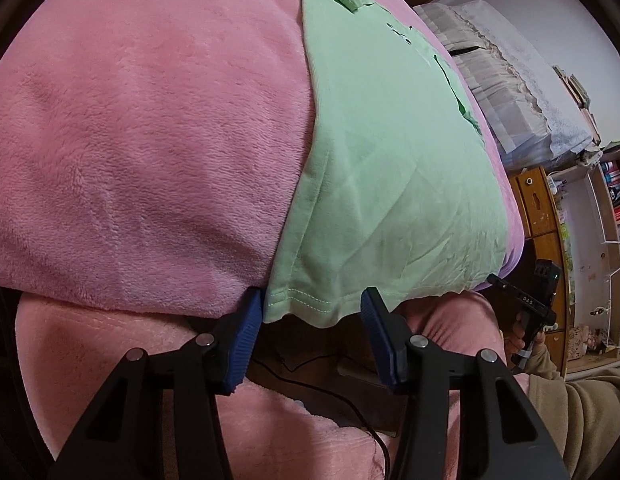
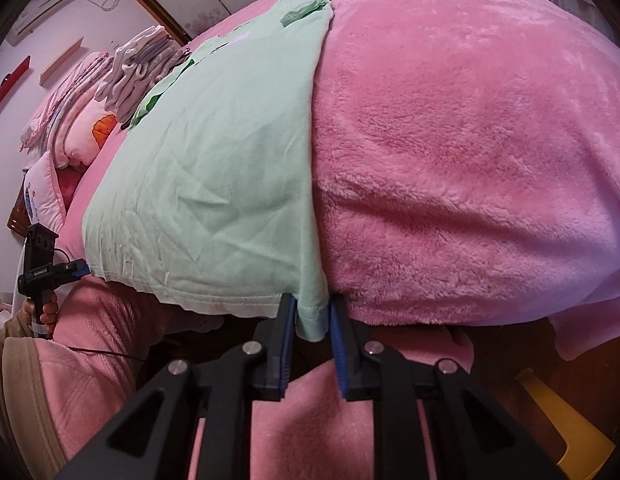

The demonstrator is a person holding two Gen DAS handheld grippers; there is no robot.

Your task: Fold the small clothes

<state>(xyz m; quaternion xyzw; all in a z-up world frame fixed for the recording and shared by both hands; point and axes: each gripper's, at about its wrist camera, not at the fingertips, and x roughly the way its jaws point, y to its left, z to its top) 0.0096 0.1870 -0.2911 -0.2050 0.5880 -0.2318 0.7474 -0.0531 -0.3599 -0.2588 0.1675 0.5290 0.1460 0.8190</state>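
A light green shirt [image 1: 389, 168] lies spread flat on a pink fleece blanket [image 1: 150, 140], its hem hanging over the near edge of the bed. My left gripper [image 1: 311, 312] is open, its blue pads either side of the hem's left corner. In the right wrist view the same shirt [image 2: 214, 184] lies on the blanket [image 2: 469, 160]. My right gripper [image 2: 313, 322] stands narrowly open around the hem's right corner, the pads not pressing the cloth. Each gripper also shows at the edge of the other's view: the right one [image 1: 537, 300] and the left one [image 2: 50, 272].
A stack of folded small clothes [image 2: 142, 64] and pink pillows [image 2: 82, 136] lie at the far end of the bed. Wooden cabinets and a bookshelf [image 1: 605, 240] stand to the right. A yellow stool [image 2: 565, 424] stands on the floor. A black cable [image 1: 329, 392] runs below the bed edge.
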